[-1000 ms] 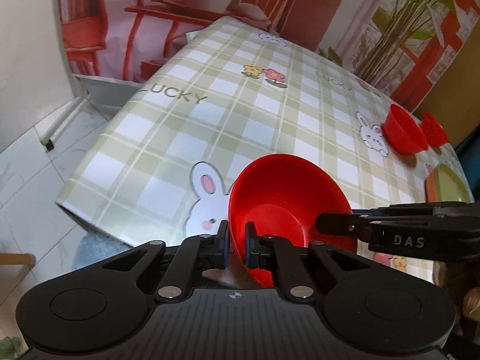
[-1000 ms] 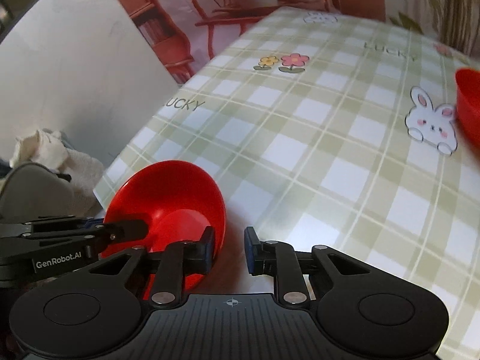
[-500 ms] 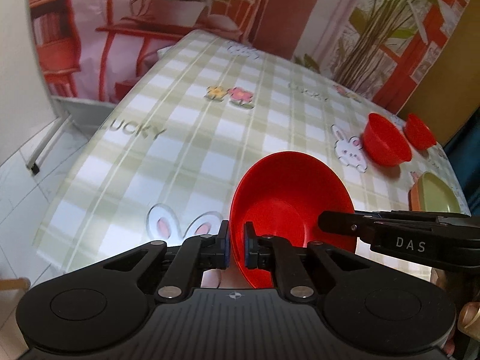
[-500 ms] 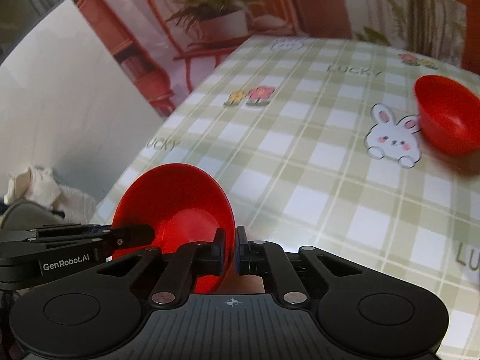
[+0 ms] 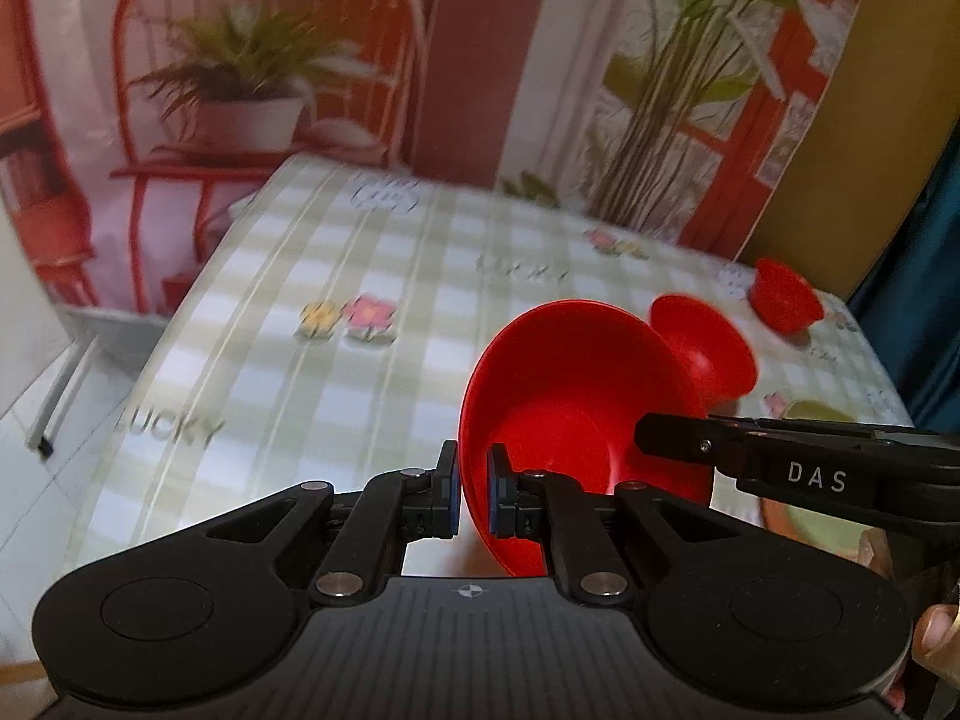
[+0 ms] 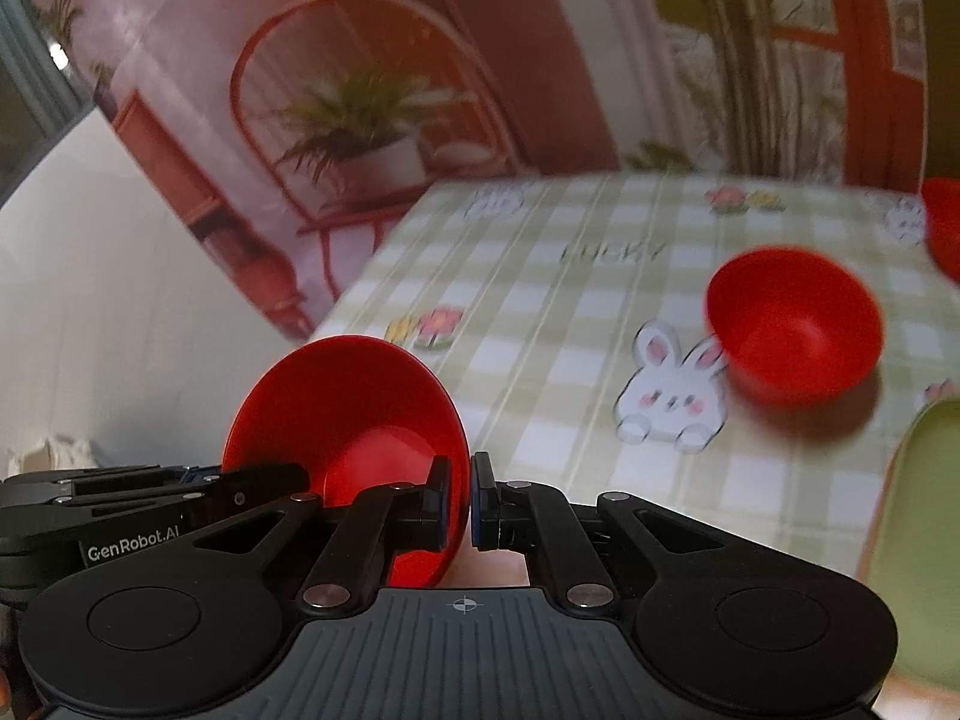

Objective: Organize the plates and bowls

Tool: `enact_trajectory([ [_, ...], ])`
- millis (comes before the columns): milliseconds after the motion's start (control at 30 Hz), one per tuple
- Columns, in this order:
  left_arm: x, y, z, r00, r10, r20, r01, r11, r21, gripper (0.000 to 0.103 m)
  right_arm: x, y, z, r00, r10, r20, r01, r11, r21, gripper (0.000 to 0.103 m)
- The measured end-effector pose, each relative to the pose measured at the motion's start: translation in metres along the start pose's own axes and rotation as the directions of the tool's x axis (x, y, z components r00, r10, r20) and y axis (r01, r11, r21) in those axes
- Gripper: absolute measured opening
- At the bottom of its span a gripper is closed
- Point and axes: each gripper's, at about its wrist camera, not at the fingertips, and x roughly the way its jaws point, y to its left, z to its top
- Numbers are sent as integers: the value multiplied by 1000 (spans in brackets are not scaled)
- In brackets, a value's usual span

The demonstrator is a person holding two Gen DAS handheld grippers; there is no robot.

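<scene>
I hold one shallow red bowl [image 5: 570,420] tilted above the checked tablecloth [image 5: 372,396], gripped from two sides. My left gripper [image 5: 474,492] is shut on its near-left rim. In the left wrist view my right gripper [image 5: 645,441] reaches in from the right onto the opposite rim. In the right wrist view the same red bowl [image 6: 348,408] sits left of centre, with my right gripper [image 6: 461,504] shut on its right rim. There my left gripper [image 6: 300,480] comes in from the left. A deeper red bowl [image 6: 792,330] stands on the table beyond.
Two more red bowls [image 5: 702,348] [image 5: 780,294] stand at the far right of the table. A green plate [image 6: 918,510] lies near the right edge. The table's left edge drops to a tiled floor [image 5: 36,396]. A printed backdrop [image 5: 480,60] hangs behind.
The right gripper closed on the bowl's rim. Both grippers then lifted the bowl off the table and carried it toward the far right, where the other red bowls are.
</scene>
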Motion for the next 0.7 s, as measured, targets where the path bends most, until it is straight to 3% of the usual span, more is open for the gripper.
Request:
enact_trajectory([
  [333, 11, -42, 39, 998, -43, 46, 40, 997, 71, 10, -30, -38, 45, 993, -35, 113, 32, 999, 34, 6],
  [700, 35, -80, 65, 997, -65, 38, 59, 988, 141, 10, -45, -82, 65, 986, -65, 153, 52, 995, 88, 6],
])
